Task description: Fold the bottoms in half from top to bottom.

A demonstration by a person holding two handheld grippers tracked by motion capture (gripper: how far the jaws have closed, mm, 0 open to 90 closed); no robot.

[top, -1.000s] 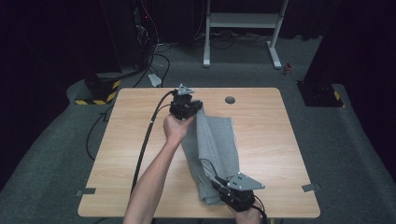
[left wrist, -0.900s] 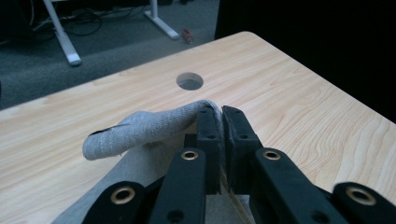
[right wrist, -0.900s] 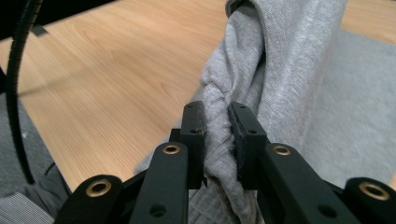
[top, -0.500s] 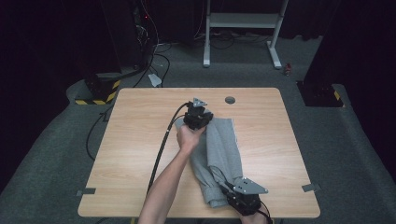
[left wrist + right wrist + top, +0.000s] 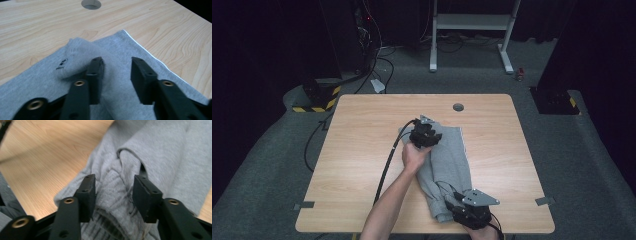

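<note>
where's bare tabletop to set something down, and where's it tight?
Free: the wide strip of table left of the grey garment, the strip to its right out to the table edge, and the far band around the round hole. Crowded: the middle and near edge, where the left tongs and right tongs sit over the garment.

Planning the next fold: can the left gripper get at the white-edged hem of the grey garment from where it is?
Probably yes. The left gripper sits low over the grey garment, jaws apart after just opening, cloth under them but not pinched. The white-edged hem lies just beyond on bare table, with nothing between.
</note>
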